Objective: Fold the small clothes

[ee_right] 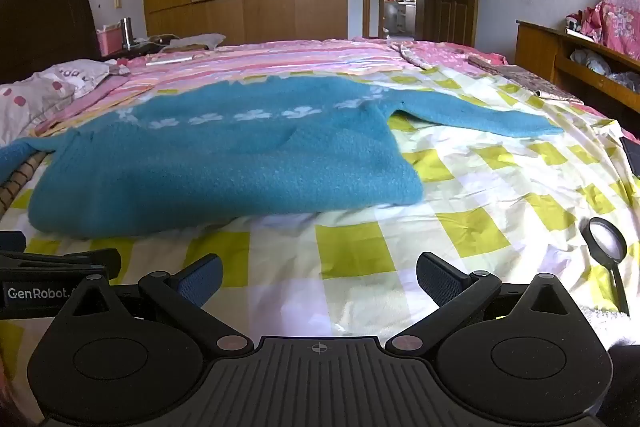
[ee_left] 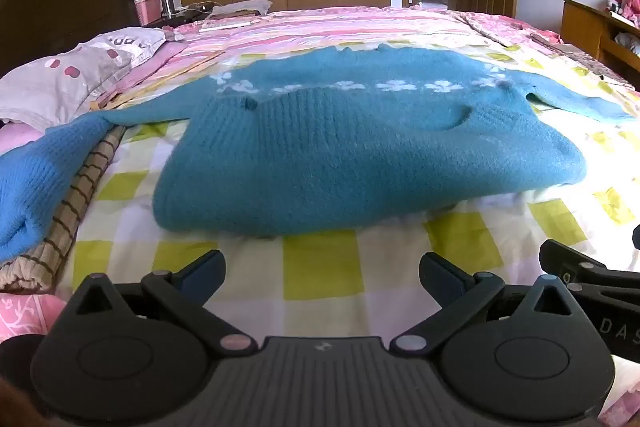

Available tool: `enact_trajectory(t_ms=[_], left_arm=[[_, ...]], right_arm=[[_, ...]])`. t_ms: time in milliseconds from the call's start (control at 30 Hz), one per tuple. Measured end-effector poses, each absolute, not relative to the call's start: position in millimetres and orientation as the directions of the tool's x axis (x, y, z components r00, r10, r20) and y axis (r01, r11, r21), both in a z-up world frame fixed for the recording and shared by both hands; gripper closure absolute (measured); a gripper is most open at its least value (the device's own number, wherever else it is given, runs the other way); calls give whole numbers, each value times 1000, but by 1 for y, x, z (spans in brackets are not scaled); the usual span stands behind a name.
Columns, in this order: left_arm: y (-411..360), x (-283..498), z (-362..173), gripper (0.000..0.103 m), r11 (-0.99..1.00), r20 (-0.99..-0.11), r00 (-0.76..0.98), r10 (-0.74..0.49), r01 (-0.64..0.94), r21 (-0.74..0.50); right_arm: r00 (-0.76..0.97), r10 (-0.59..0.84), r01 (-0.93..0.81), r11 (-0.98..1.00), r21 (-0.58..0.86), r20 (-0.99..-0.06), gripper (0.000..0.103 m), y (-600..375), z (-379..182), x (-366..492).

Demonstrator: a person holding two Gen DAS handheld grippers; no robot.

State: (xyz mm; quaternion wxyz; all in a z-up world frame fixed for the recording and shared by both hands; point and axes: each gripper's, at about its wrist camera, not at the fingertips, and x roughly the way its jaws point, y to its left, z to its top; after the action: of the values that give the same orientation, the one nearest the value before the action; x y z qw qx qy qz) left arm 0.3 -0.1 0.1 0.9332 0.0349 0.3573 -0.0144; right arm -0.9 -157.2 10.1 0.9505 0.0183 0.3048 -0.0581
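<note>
A teal knitted sweater (ee_left: 340, 139) with a row of white flowers lies flat on the checked bedsheet, sleeves spread to both sides. It also shows in the right wrist view (ee_right: 224, 163). My left gripper (ee_left: 322, 273) is open and empty, just short of the sweater's near hem. My right gripper (ee_right: 319, 275) is open and empty, near the hem's right part, over bare sheet. The right gripper's side shows at the right edge of the left wrist view (ee_left: 592, 275).
A yellow and white checked sheet (ee_right: 460, 187) covers the bed. Pillows (ee_left: 60, 75) lie at the left. A brown checked cloth (ee_left: 76, 203) lies under the left sleeve. A magnifying glass (ee_right: 606, 243) lies on the sheet at the right. A wooden shelf (ee_right: 580, 63) stands at the far right.
</note>
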Motion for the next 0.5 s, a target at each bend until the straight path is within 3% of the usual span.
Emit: enact_trajectory(t_ms=[500], left_arm=[[-2,1,-7,0,997,-676,737,-14,58,43]], right_arm=[[815,-114,124,992,-21,-568,0,-156,9,0]])
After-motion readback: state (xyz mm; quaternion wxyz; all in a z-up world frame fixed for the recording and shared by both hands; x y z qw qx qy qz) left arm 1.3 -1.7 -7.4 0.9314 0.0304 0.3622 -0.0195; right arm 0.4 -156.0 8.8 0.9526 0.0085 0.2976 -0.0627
